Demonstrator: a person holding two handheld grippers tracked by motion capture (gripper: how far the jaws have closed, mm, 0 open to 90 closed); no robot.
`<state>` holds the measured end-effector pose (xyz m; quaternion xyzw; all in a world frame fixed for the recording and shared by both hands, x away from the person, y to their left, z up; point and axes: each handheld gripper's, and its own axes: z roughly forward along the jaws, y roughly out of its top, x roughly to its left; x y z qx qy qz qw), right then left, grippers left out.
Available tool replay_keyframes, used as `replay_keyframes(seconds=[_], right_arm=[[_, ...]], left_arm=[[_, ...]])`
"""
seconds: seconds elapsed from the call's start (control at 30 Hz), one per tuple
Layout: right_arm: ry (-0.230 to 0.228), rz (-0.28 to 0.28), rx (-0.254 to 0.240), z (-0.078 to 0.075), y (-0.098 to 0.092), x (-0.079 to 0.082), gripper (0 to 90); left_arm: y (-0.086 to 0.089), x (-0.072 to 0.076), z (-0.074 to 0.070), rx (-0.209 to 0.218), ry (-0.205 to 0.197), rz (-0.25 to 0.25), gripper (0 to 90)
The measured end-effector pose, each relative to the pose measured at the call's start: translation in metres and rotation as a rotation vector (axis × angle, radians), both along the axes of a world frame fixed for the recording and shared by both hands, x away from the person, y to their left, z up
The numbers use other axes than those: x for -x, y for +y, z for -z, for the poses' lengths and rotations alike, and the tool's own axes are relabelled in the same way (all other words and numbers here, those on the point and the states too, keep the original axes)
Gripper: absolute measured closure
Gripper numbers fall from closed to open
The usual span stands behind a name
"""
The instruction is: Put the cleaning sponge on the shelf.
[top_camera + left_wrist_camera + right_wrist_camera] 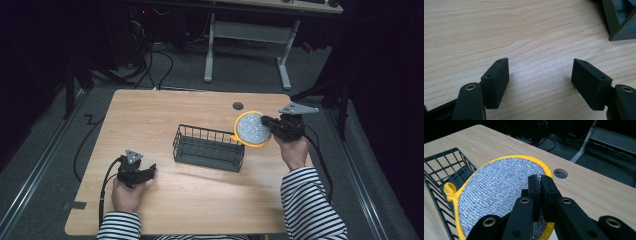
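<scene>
The round silver scouring pad with yellow rim [499, 192] hangs in the air at the right end of the wire basket [208, 148], pinched at its edge by the closed right gripper [541, 185]; the step seems to be the carrying; next it must come above the basket and be released; the left gripper [540, 75] rests open on the wooden table [200, 200], holding nothing.

basket [621, 20] — cut off at edge, scrubber [499, 195] partly hidden

A bright overhead pool lights the wooden table [200, 190]; the room beyond its edges sinks into near black. The silver scouring pad [499, 187] glitters. The close-up jaws look soft, slightly blurred.
</scene>
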<state>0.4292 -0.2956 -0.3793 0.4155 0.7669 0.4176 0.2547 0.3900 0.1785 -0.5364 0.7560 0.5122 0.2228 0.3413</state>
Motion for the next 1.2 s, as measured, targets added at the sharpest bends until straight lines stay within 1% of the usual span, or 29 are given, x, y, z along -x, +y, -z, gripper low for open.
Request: replay_keyframes(seconds=[0.07, 0.13, 0.27, 0.4, 0.57, 0.73, 0.83, 0.93, 1.2], right_arm=[[-0.004, -0.005, -0.01, 0.001, 0.003, -0.002, 87.4], [-0.002, -0.011, -0.01, 0.003, 0.008, -0.004, 87.5], [0.004, -0.031, 0.002, 0.006, 0.018, -0.009, 87.5], [0.009, -0.042, 0.0, 0.007, 0.027, -0.013, 87.4], [0.019, -0.046, 0.005, 0.009, 0.035, -0.019, 87.4], [0.017, -0.056, 0.021, 0.012, 0.044, -0.023, 87.4], [0.026, -0.061, 0.005, 0.016, 0.048, -0.024, 87.3], [0.033, -0.068, 0.014, 0.021, 0.053, -0.025, 87.3], [0.032, -0.076, 0.002, 0.024, 0.057, -0.025, 87.0]], left_arm=[[0.0, 0.0, 0.0, 0.0, 0.0, 0.0, 30.9], [0.0, 0.0, 0.0, 0.001, 0.0, 0.0, 30.8], [0.0, 0.0, 0.0, 0.0, 0.0, 0.0, 30.8], [0.0, 0.0, 0.0, 0.0, 0.0, 0.0, 30.9], [0.0, 0.0, 0.0, 0.0, 0.0, 0.001, 30.9], [0.0, 0.0, 0.0, 0.0, 0.0, 0.001, 30.9], [0.0, 0.0, 0.0, 0.0, 0.0, 0.001, 31.0], [0.0, 0.0, 0.0, 0.0, 0.0, 0.001, 31.1], [0.0, 0.0, 0.0, 0.002, 0.0, 0.001, 31.4]])
